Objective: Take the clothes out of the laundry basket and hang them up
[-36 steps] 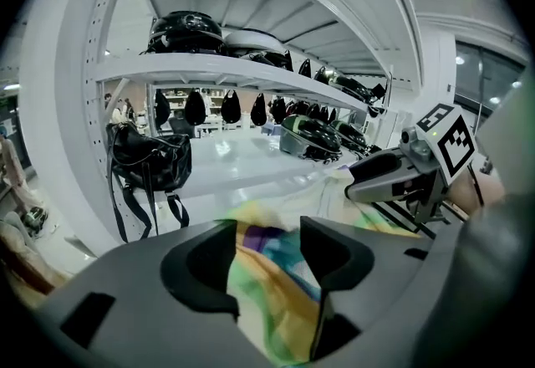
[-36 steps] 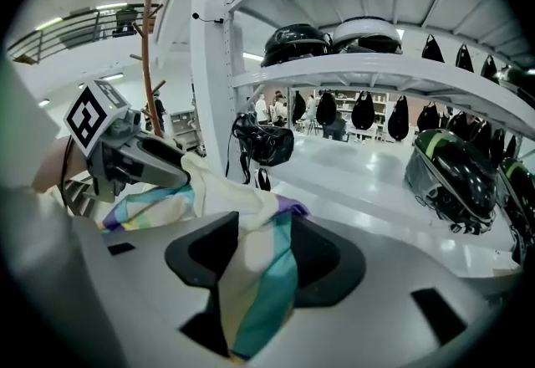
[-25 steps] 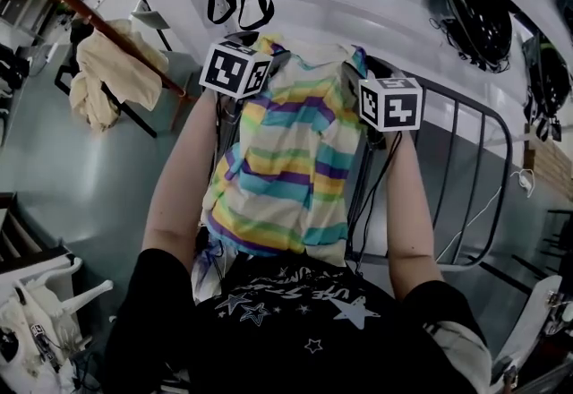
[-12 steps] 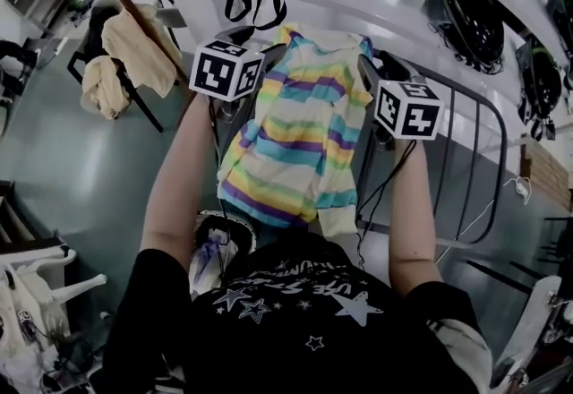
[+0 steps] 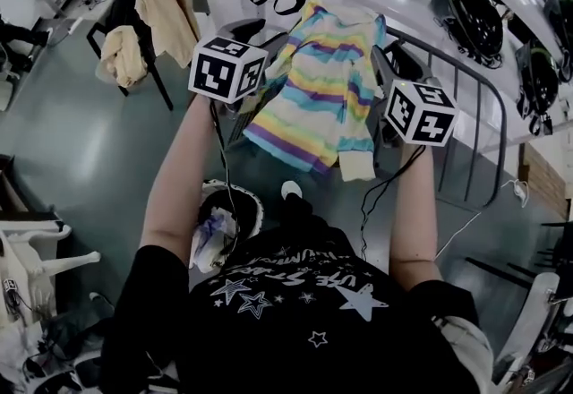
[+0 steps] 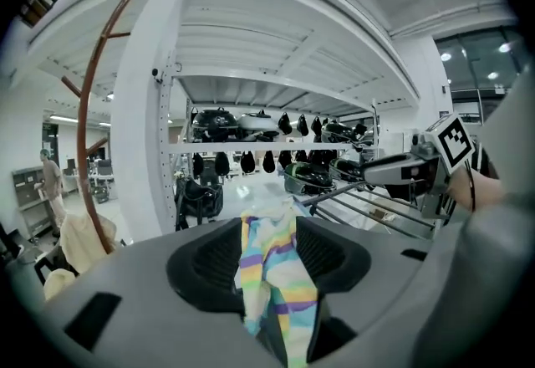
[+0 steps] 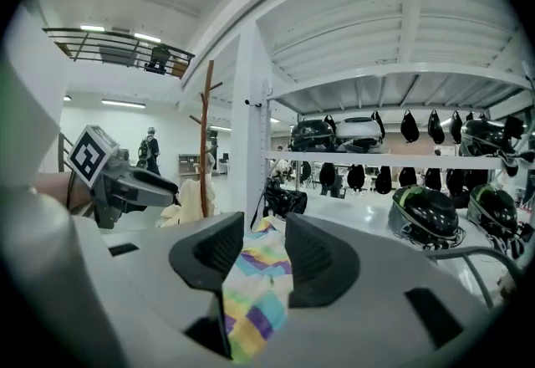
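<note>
I hold the striped shirt (image 5: 327, 83) unhung by the rack (image 5: 466, 106) rail, left gripper (image 6: 267, 245) and right gripper (image 7: 261, 253) jaws just narrowed onto it; more waits in the basket (image 5: 251, 201).

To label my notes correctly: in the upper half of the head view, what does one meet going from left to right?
Cream clothes on the stand, left tongs, striped shirt, right tongs, far-right helmets.

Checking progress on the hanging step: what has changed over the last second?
The left gripper and right gripper carried the striped shirt up and away from the person, toward the metal drying rack. Their jaws have just been closing tighter on it. Both keep hold of the shirt, and the rack stands as before.
</note>
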`<state>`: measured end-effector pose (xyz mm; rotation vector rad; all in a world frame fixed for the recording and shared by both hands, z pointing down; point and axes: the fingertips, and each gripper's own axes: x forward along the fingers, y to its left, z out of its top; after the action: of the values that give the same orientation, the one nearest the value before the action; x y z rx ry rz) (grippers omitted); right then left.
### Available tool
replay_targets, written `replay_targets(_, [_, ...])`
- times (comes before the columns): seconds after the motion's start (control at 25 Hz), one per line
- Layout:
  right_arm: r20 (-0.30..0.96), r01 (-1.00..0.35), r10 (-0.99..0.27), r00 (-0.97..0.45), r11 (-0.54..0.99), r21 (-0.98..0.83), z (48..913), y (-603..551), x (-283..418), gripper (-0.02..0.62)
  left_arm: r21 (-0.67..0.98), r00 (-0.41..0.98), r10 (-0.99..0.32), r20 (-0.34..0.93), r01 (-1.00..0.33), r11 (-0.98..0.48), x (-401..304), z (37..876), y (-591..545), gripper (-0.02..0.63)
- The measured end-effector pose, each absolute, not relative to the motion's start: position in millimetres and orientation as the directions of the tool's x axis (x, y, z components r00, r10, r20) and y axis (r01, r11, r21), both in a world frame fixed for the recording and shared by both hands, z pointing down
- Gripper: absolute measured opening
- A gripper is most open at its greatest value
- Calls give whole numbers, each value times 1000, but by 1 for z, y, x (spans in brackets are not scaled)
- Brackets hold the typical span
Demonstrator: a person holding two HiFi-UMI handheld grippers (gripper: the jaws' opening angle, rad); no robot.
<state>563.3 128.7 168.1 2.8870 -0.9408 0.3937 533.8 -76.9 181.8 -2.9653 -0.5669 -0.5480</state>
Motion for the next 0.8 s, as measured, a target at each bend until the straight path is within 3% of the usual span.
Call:
replay_targets(0.36, [209, -636, -624, 753, -772, -11, 161, 103, 448, 149, 20, 894, 311, 323, 322, -946, 405, 182, -95, 148])
replay_targets(0.8, [223, -725, -706, 672, -688, 5, 196, 49, 321, 137, 77, 911, 224, 347, 210, -975, 265, 223, -133, 98])
